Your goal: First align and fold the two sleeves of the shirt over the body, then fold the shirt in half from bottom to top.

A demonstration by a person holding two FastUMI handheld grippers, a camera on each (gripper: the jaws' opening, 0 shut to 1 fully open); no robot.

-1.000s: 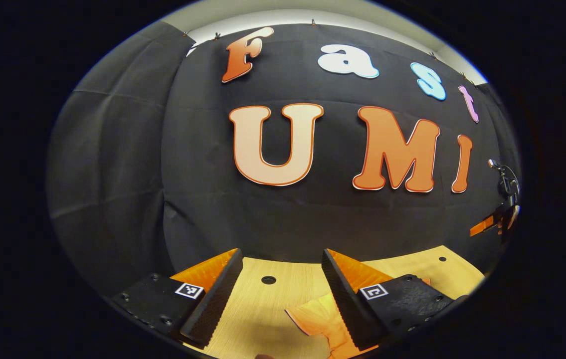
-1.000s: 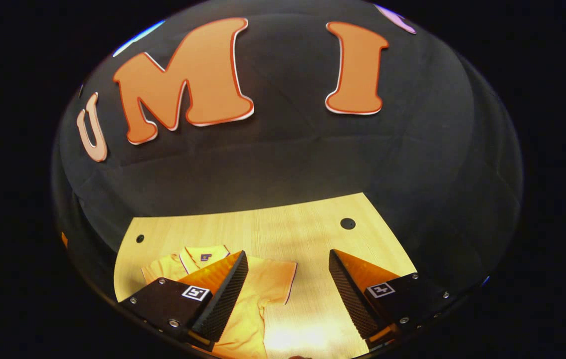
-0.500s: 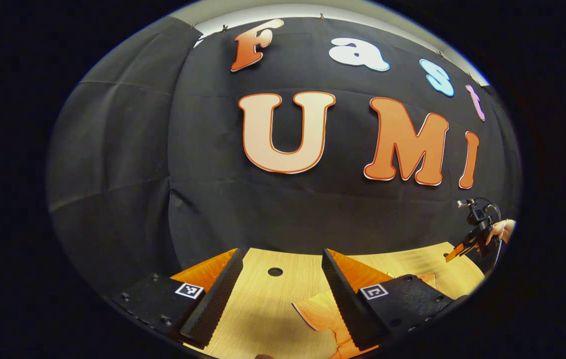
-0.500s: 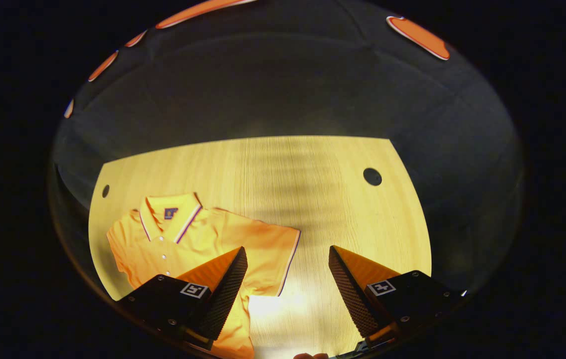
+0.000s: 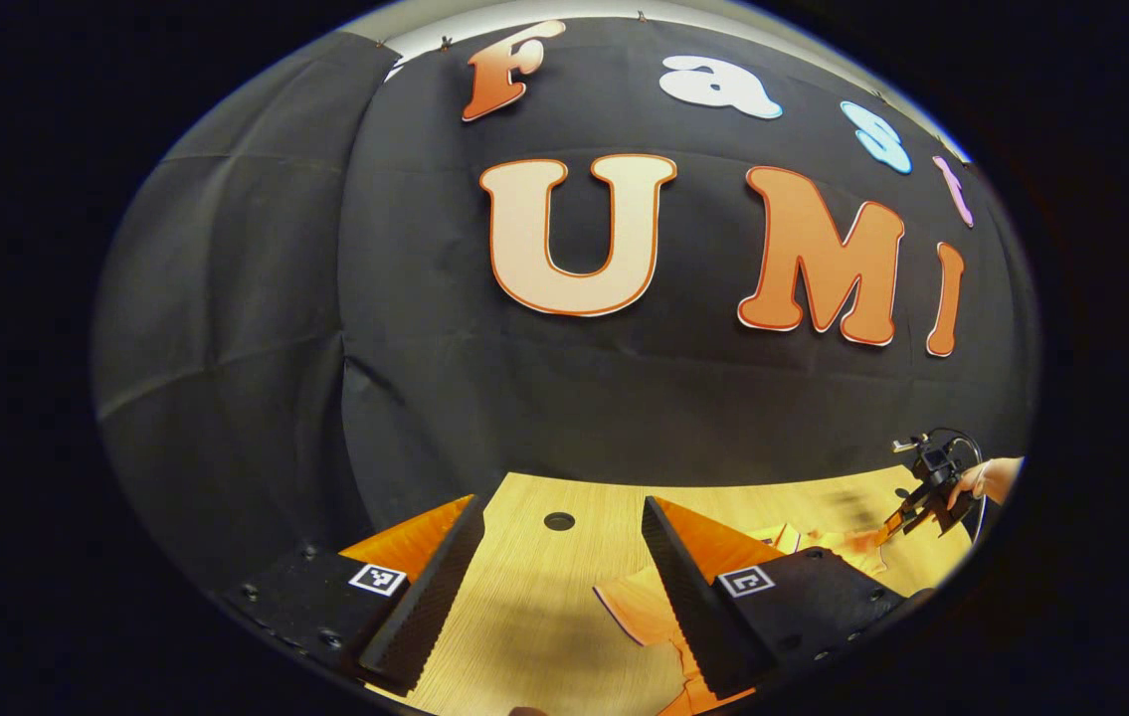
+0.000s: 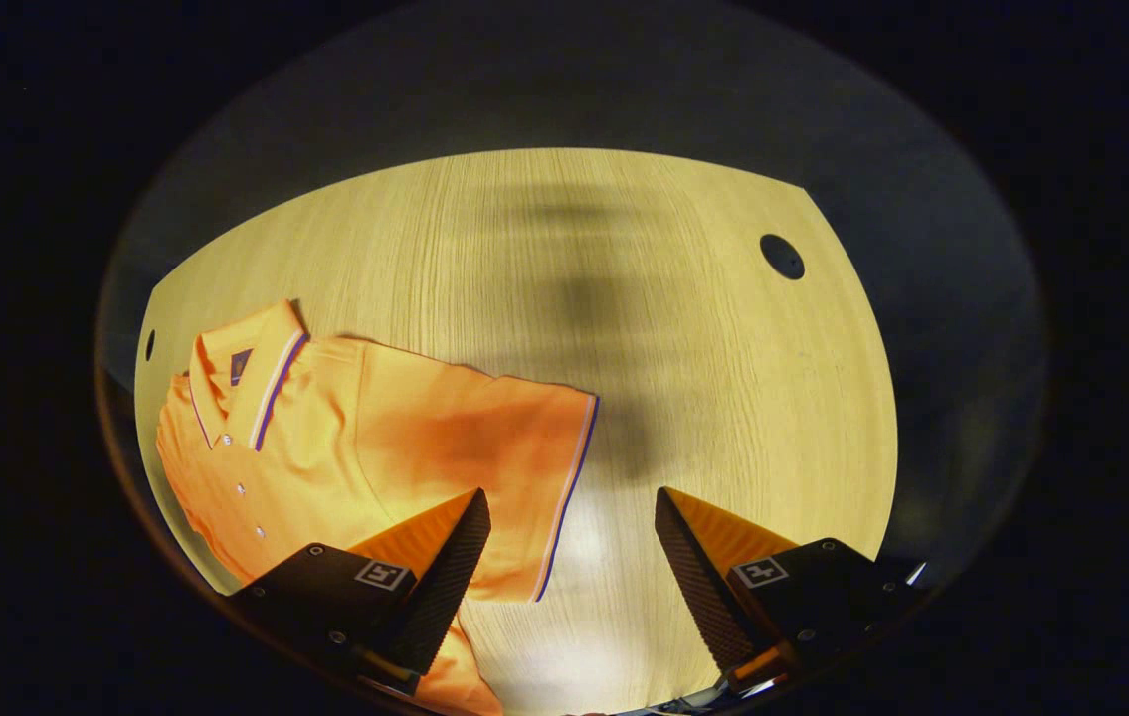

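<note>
Now, over on the left side, the left gripper [image 5: 559, 577] hangs above the wooden table [image 5: 524, 617], fingers spread wide with nothing between them, pointed toward the black cloth wall [image 5: 256, 348]. A round hole [image 5: 559, 521] in the tabletop sits just ahead of the gap. Beside its right finger, one sleeve [image 5: 636, 609] of the orange shirt lies flat on the wood, its trimmed hem facing the open gap. Farther right in the left gripper view, near the table's far edge, a hand [image 5: 992, 479] holds the other gripper low over the shirt's opposite side; it is too small there to judge its jaws.

Moving across to the right gripper view, the orange shirt [image 6: 375, 438] is spread face up on the table's left part, collar [image 6: 246, 373] toward the far left, button placket running down from it. Its right sleeve [image 6: 514, 467] stretches out flat, striped hem nearest the gripper. The right gripper [image 6: 569, 577] looks down from above, fingers wide apart and holding nothing; the left finger overlaps the sleeve in the picture, the right finger is over bare wood. Another round hole [image 6: 782, 257] marks the table's far right.
</note>
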